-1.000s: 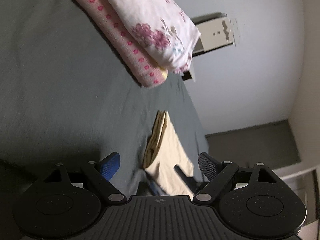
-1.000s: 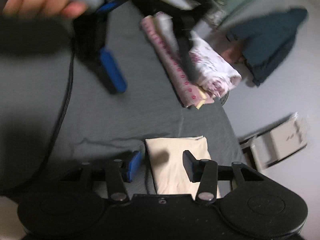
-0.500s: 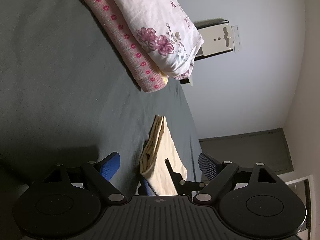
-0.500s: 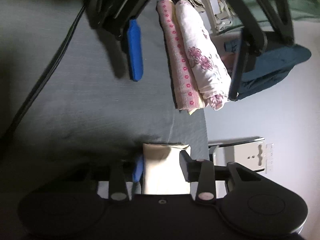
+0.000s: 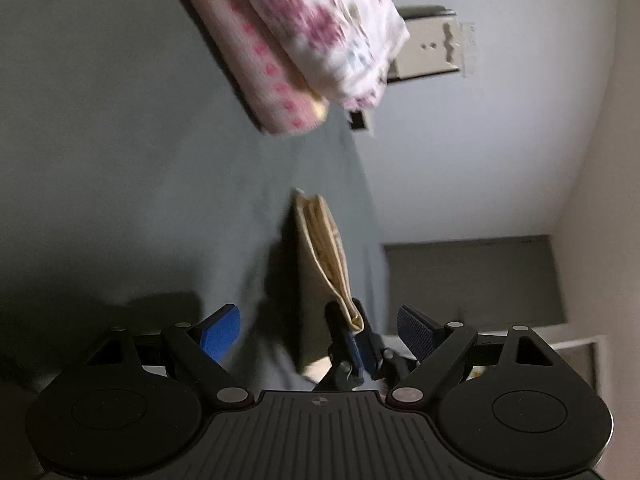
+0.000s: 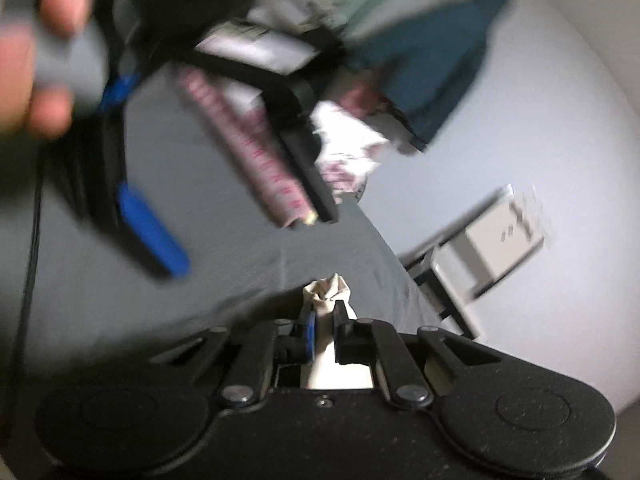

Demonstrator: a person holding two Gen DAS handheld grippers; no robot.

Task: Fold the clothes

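Note:
A folded cream cloth (image 5: 324,248) stands up on edge over the grey bed sheet (image 5: 120,160). My right gripper (image 6: 324,316) is shut on its near end, and the bunched cream cloth (image 6: 326,290) sticks out past the fingertips. In the left wrist view the right gripper (image 5: 354,340) shows low in the middle, pinching that cloth. My left gripper (image 5: 318,330) is open with nothing between its blue pads, just behind the cloth. In the right wrist view the left gripper (image 6: 240,216) hangs blurred above the sheet, held by a hand (image 6: 36,60).
A folded stack of a pink dotted cloth (image 5: 256,52) and a white floral cloth (image 5: 332,28) lies farther along the sheet. Beyond the bed edge are a white stand (image 5: 424,48), a pale wall and a dark blue garment (image 6: 432,60).
My right gripper has shut on the cream cloth and raised it from lying flat to standing on edge. The left gripper has stayed open and swung in the right wrist view.

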